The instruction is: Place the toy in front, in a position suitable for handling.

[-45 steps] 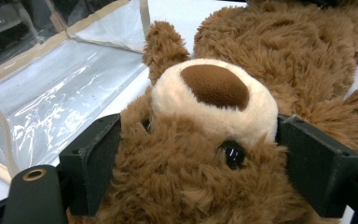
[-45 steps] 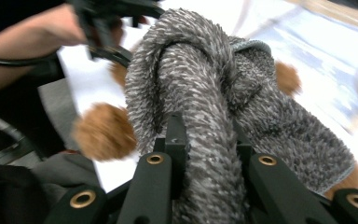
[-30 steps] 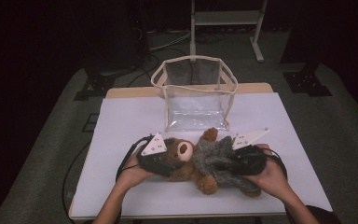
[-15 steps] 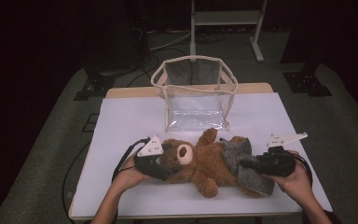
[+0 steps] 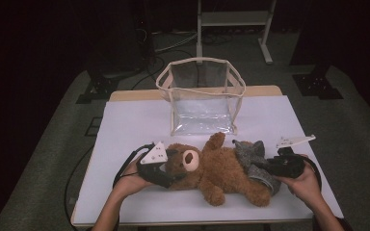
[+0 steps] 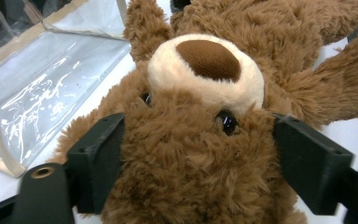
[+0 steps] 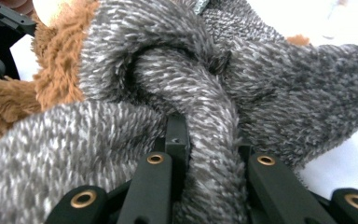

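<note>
We see the high view dim all round, the room black beyond the white bench (image 5: 125, 125), which alone is lit from above. Faint shadows sit under the teddy bear (image 5: 221, 171). Glare streaks the clear bag (image 6: 37, 93) in the left gripper view. Up close, fur is sharp in both gripper views, and the background is washed out white.

Brown teddy bear (image 5: 217, 171) on back, grey knit garment (image 5: 255, 161) half off.

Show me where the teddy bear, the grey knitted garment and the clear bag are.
teddy bear (image 5: 221, 171), high view, on its belly.
grey knitted garment (image 7: 279, 79), right gripper view, on the knit fabric.
clear bag (image 5: 202, 118), high view, on its front wall.
</note>
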A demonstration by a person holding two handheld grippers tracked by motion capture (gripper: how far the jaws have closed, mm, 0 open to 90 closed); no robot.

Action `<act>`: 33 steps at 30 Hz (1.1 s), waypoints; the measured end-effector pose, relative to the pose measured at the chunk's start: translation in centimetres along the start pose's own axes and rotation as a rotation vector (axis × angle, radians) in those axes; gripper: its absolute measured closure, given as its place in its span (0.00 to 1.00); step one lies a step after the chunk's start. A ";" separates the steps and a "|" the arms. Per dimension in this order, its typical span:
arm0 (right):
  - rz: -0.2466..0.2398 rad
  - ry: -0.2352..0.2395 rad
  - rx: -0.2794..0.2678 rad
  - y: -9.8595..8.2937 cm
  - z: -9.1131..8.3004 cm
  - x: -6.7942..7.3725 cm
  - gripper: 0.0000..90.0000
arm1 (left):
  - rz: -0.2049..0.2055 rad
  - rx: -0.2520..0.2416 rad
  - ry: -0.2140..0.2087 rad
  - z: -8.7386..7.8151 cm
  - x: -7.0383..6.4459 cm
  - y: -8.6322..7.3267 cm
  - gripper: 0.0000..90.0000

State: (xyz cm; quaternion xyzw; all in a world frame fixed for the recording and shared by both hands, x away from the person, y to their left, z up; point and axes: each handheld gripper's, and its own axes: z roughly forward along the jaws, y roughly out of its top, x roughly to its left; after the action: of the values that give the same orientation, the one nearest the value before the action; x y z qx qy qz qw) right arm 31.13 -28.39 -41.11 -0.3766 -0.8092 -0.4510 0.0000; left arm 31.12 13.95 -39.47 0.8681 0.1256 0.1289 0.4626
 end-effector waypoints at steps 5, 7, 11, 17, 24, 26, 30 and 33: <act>-0.010 0.024 -0.033 0.6 -1.2 0.7 0.85 | 0.006 0.006 -0.005 0.2 -0.1 0.0 0.30; -0.040 0.038 -0.047 1.5 -1.3 1.5 0.85 | 0.005 0.005 -0.001 0.2 -0.2 0.0 0.30; -0.106 0.077 -0.050 3.4 0.0 3.3 0.85 | 0.003 0.004 0.001 0.3 -0.1 0.0 0.30; -0.112 0.079 -0.050 4.1 0.9 3.5 0.86 | -0.017 -0.011 -0.001 -0.2 0.3 0.0 0.32; -0.211 0.131 -0.035 6.5 2.5 6.9 0.85 | 0.005 -0.001 0.006 0.2 -0.1 0.4 0.33; -0.252 0.106 -0.027 6.7 3.5 7.7 0.85 | 0.015 -0.001 0.007 0.0 -0.1 0.3 0.31; -0.240 0.089 -0.011 5.9 4.1 7.1 0.86 | 0.019 -0.011 -0.003 -0.7 0.2 0.1 0.28; -0.190 0.103 -0.034 5.1 3.3 6.0 0.86 | 0.023 -0.011 -0.004 -1.3 0.7 -0.5 0.26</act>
State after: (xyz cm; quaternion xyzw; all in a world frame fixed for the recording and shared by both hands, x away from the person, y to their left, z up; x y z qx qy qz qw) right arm 31.09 -20.76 -37.28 -0.2743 -0.8325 -0.4813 -0.0077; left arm 31.25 15.40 -39.09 0.8672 0.1138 0.1332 0.4662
